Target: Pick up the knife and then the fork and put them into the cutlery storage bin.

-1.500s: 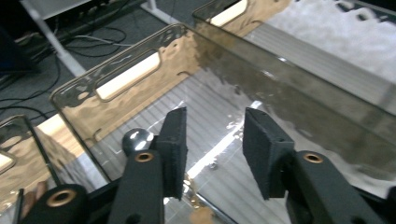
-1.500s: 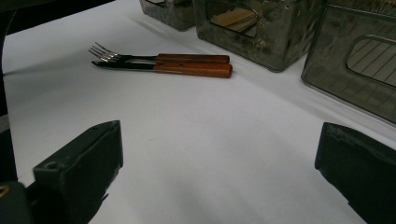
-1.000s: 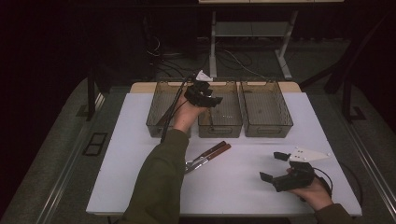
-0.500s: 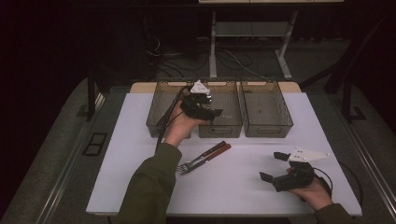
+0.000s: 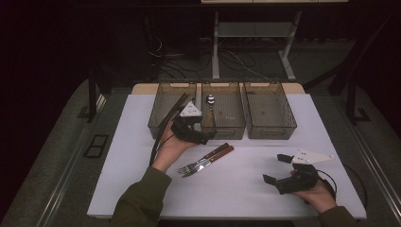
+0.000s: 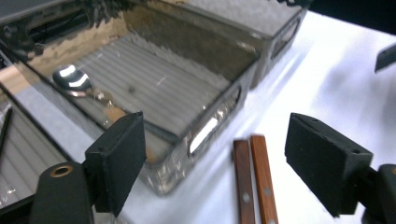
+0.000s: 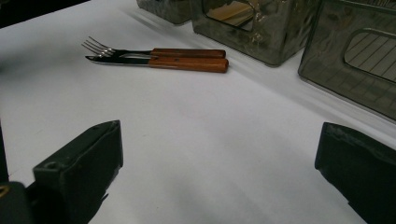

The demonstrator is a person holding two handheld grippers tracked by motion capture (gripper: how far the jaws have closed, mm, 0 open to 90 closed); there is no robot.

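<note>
Cutlery sorting, partly done: spoon (image 5: 210,100) lies in the middle bin (image 5: 222,128); fork (image 5: 191,167) and knife (image 5: 218,155) wait side by side on the bench (image 5: 142,156). Left gripper (image 5: 204,138), jaws released and just opening with nothing between, has drawn back from over the bin toward them. Right gripper (image 5: 274,169) rests, jaws apart, unchanged.

We find bare table (image 5: 246,184) between our two grippers; the fork and knife (image 5: 204,162) lie below the left one, bins (image 5: 222,127) wall behind.
</note>
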